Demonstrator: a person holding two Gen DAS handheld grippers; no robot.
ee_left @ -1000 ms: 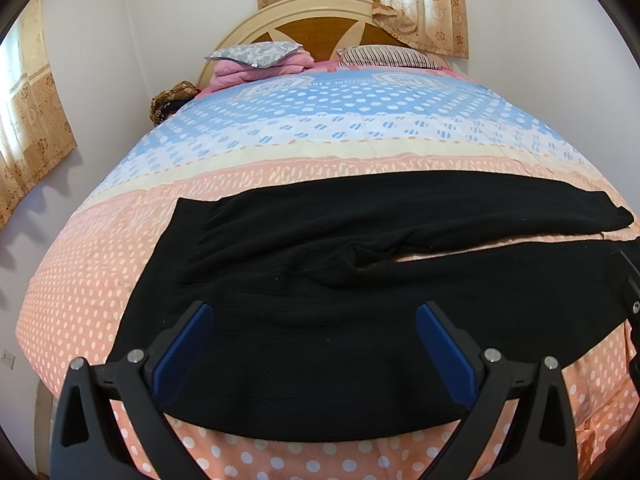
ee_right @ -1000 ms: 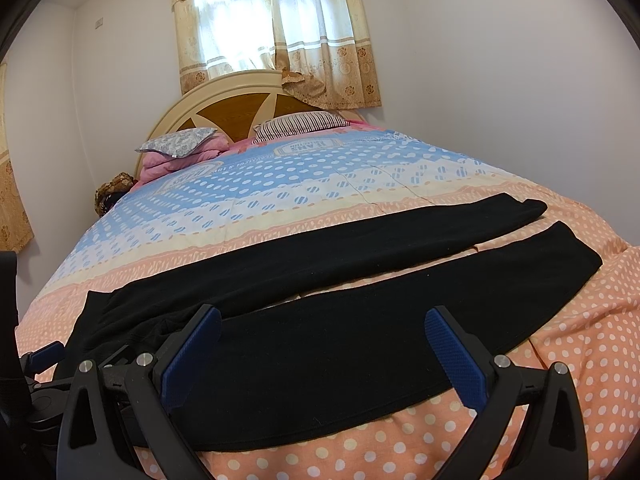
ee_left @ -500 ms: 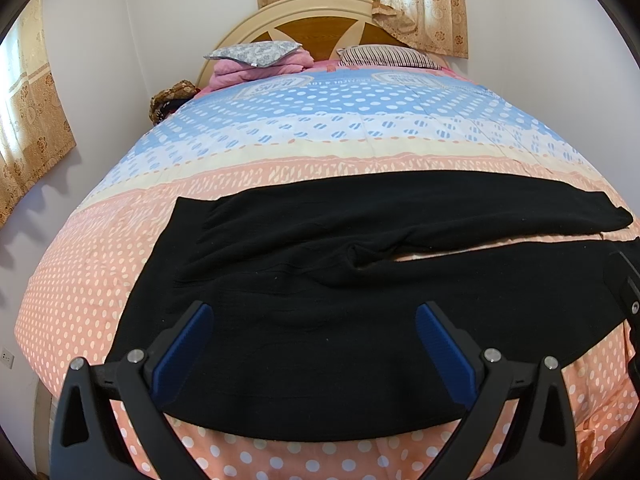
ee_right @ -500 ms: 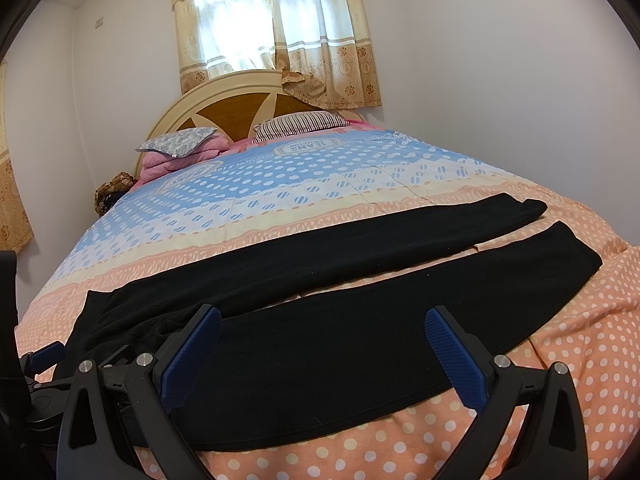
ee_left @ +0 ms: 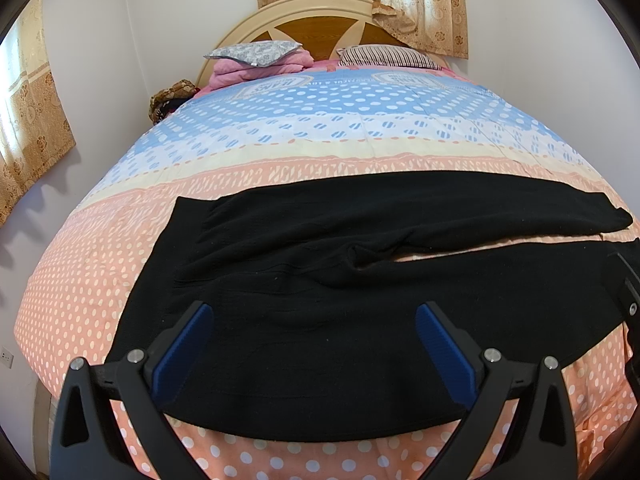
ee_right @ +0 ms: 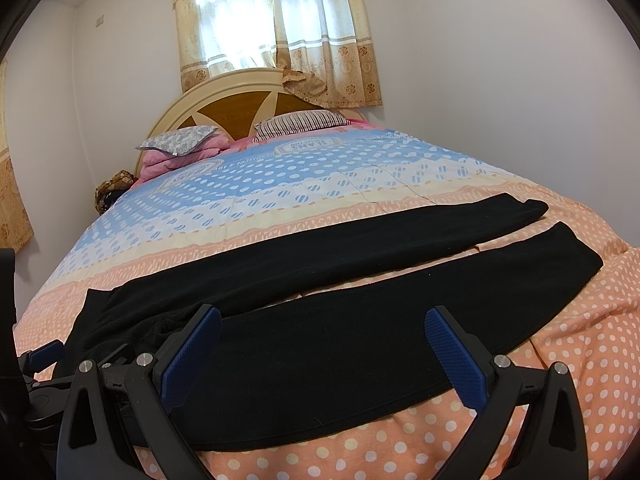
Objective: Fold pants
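Black pants lie flat across the near part of the bed, waist to the left, both legs stretched to the right with a narrow gap between them. My left gripper hovers open over the seat and waist area, nothing between its blue pads. In the right wrist view the pants show both leg ends at the right. My right gripper stands open above the near leg, holding nothing. The left gripper's body shows at the left edge of that view, and the right gripper's edge at the right of the left wrist view.
The bed carries a dotted peach, cream and blue quilt. Pillows and a folded pink blanket lie by the wooden headboard. Curtained windows hang behind and on the left wall. White walls close in on both sides.
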